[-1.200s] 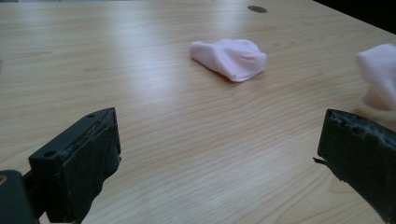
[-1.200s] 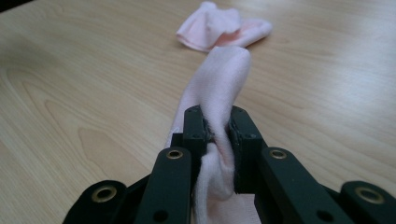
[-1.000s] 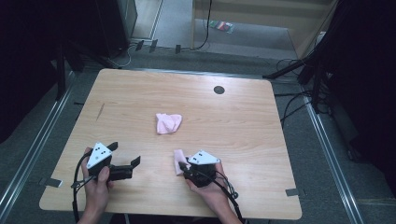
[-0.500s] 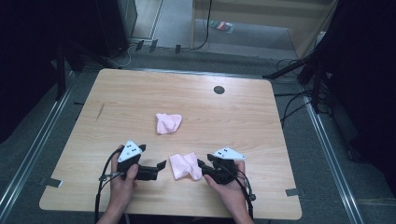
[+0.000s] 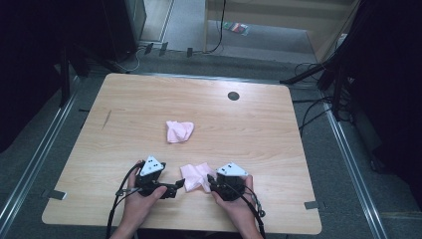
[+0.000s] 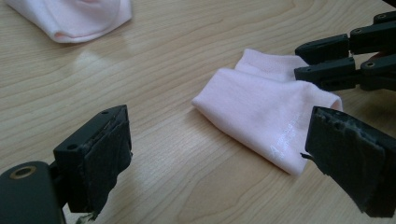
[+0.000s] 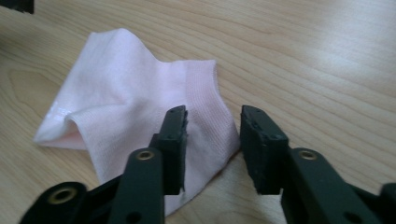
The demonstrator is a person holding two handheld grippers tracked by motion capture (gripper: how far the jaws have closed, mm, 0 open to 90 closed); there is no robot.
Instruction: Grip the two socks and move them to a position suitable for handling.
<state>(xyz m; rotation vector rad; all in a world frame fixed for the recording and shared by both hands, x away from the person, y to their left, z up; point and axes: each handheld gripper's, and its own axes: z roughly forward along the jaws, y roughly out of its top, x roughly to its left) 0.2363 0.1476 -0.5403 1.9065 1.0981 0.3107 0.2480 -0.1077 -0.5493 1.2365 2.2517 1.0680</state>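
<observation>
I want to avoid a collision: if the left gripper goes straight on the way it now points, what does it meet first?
Probably the near pink sock, lying just ahead of the left gripper, whose open jaws hold nothing; depth is uncertain.

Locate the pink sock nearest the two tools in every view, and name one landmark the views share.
High view: the near pink sock lies low centre, between both tools.
Left gripper view: right of centre, ahead of the wide-open jaws.
Right gripper view: left of centre, its cuff between the jaws.
Shared landmark: the wooden table.
</observation>
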